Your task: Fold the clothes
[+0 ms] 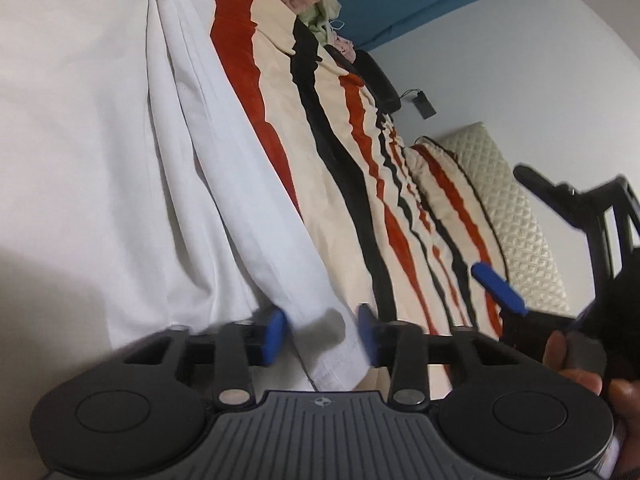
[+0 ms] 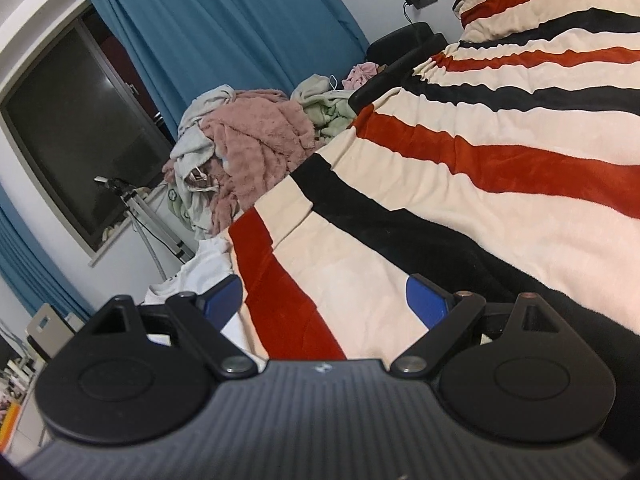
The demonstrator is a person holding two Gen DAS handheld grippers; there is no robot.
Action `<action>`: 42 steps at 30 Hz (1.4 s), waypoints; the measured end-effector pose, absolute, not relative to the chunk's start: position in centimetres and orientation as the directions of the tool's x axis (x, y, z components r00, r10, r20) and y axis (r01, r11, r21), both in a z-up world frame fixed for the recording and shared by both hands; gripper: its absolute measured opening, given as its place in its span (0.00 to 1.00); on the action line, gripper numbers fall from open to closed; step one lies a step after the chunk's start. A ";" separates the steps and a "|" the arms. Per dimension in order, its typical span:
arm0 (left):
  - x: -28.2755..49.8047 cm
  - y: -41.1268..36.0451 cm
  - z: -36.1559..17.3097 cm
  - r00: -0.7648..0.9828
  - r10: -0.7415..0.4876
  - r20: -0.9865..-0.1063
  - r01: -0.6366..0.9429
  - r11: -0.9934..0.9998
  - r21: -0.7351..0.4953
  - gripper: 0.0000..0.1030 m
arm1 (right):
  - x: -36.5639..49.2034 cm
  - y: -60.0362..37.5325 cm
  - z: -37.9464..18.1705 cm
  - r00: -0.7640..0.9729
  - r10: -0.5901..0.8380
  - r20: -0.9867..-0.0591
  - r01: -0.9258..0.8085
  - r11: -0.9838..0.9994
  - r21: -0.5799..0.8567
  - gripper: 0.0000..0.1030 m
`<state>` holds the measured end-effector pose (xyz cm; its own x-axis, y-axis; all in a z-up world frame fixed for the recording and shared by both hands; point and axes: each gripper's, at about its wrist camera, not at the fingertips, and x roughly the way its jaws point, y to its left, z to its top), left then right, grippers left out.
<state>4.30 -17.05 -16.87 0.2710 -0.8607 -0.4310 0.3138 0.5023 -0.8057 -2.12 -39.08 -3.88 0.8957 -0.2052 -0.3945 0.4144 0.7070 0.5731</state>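
Your left gripper (image 1: 322,336) sits low over the near edge of the bed, with a fold of the white shirt (image 1: 248,184) running between its blue pads (image 1: 274,334). The jaws are narrowed around that fold, but a gap shows on each side of the cloth, so the pads do not press on it; the picture is blurred there. The shirt lies spread to the left in that view, on the striped blanket (image 1: 360,168), its hem nearest you.

Your right gripper (image 2: 326,300) has its jaws wide apart with nothing between them; only blanket (image 2: 480,140) lies under it. In the left wrist view that gripper (image 1: 500,290) shows at the right, with your hand (image 1: 576,364) on its handle. A corner of the shirt (image 2: 200,272) shows just left of the right gripper's left pad (image 2: 222,298).

Far across the bed lies a heap of clothes (image 2: 256,140), pink and pale green, against the blue curtain (image 2: 224,24). A dark window (image 2: 80,132) is at the far left, and a quilted headboard (image 1: 516,208) stands at the right end of the bed.
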 end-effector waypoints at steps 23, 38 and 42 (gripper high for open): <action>0.0 1.3 -6.1 0.413 -0.791 -0.451 0.236 0.571 -0.786 0.04 | -1.4 -36.0 -2.8 0.896 -0.229 -0.379 0.393 0.807 0.441 0.87; -0.6 0.2 -7.2 0.478 -0.582 -0.658 0.312 0.813 -0.492 0.23 | -0.2 -30.3 -2.2 0.923 -0.081 -0.376 0.201 0.934 0.294 0.87; -2.5 0.1 -5.8 0.546 -0.538 -0.642 0.362 0.843 -0.398 0.67 | -0.6 -29.0 -1.8 0.940 -0.046 -0.338 0.144 0.952 0.271 0.87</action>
<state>-2.45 0.05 -5.81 0.5460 -0.5381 -0.6421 0.3620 0.8427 -0.3985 -0.56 -28.99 -1.79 0.9399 -0.0455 -0.3384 0.1436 0.9519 0.2707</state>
